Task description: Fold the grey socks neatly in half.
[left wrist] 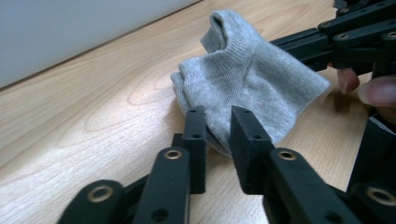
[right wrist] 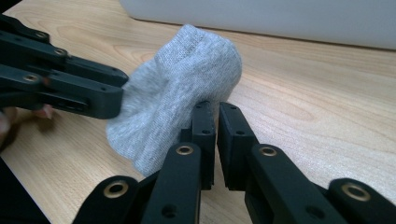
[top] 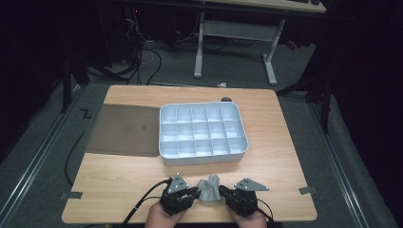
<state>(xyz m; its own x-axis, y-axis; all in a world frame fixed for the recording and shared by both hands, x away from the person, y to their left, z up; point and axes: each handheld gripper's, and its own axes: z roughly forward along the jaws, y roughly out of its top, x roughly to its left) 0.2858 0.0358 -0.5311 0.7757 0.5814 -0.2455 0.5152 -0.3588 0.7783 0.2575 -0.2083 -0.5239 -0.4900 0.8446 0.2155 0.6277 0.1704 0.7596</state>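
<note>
A small grey sock (top: 209,189) sits bunched up near the table's front edge, held between my two grippers. My left gripper (top: 195,192) comes at it from the left and my right gripper (top: 223,192) from the right. In the left gripper view the left gripper (left wrist: 218,119) is shut on the sock's (left wrist: 252,79) lower edge, with fabric pinched between the jaws. In the right gripper view the right gripper (right wrist: 215,109) is shut on the sock's (right wrist: 187,88) near edge, its jaws almost touching. Each view also shows the other gripper's jaws against the sock.
A white compartment tray (top: 204,159) stands at the table's middle, its cells empty. A dark grey mat (top: 123,130) lies to its left. A small dark object (top: 226,99) rests behind the tray. Tape pieces (top: 307,190) mark the front corners.
</note>
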